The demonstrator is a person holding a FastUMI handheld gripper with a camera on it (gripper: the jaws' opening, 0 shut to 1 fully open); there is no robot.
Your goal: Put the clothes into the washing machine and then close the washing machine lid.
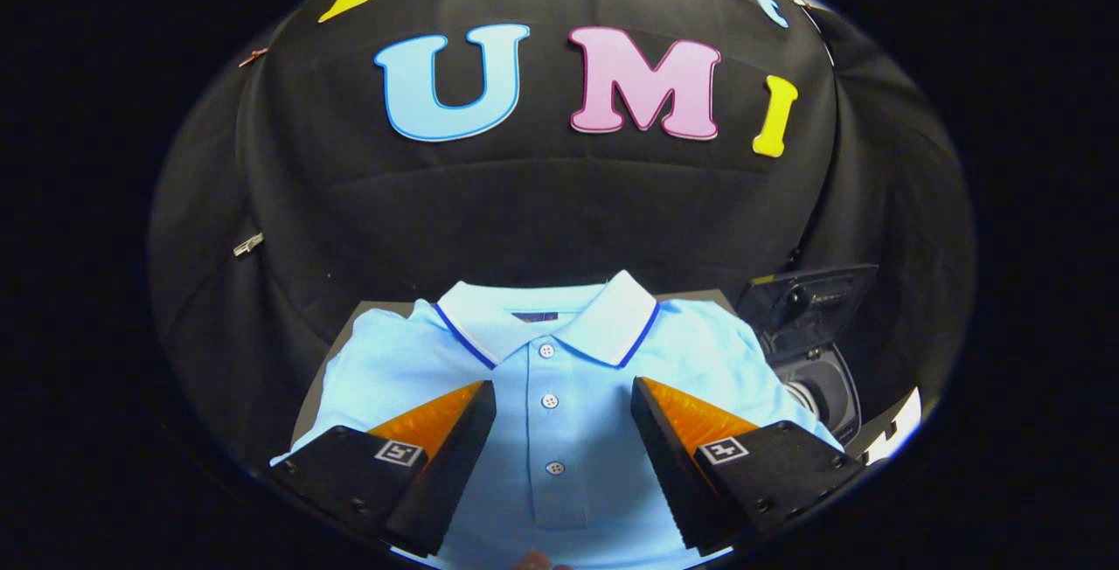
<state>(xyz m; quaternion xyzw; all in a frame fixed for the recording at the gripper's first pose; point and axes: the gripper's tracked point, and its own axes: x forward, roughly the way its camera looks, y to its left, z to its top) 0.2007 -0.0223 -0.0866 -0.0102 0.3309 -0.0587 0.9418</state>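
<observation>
Your gripper (564, 399) hangs spread wide above the polo shirt (559, 430), gripping nothing. Lower and pinch a thick fold near the placket. The washing machine (817, 351) sits just beside it.

- A flat grey surface (345, 334) is being seen at the foot of the black cloth wall; only thin strips of it are being shown, beside the shirt's shoulder and behind the collar.
- A light blue polo shirt (411, 369) is being carried directly on it, spread flat, front up, with the white, blue-edged collar lying toward the wall and the buttoned placket running toward the gripper.
- Most of the surface is being covered by the shirt.
- Just beside the shirt's far sleeve, a dark washing machine (817, 360) with its lid raised is being seen; whether it is standing on the same surface cannot be told.
</observation>
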